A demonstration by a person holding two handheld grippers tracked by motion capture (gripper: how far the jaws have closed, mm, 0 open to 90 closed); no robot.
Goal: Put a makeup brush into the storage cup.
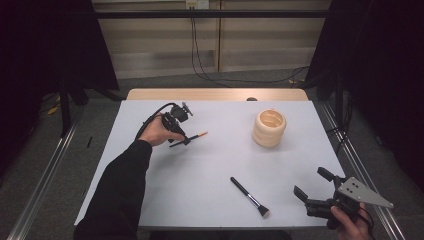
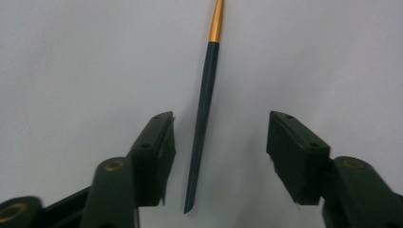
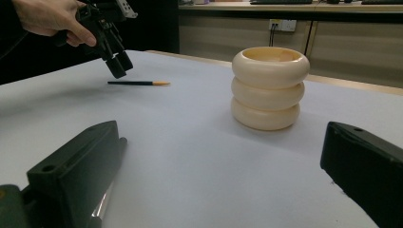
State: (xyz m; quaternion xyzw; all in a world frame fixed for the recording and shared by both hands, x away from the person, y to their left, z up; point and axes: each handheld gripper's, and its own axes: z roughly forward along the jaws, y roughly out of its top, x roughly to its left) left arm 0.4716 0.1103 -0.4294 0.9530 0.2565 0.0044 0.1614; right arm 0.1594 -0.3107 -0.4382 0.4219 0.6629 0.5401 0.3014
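- Left hand-held gripper (image 1: 181,134): jaws apart, straddling the thin brush (image 2: 202,118), left of the cream pot (image 1: 269,128).
- Right hand-held gripper (image 1: 314,185): jaws apart, empty, nearer than the pot.

The counter (image 1: 200,170) had a smooth, matt pale surface. The ribbed cream pot (image 3: 270,88) looked glossy and smooth, like glazed ceramic or plastic. The thin brush (image 2: 203,109) had a dark matt handle and a shiny gold metal ferrule. Both grippers' jaws were matt black plastic.
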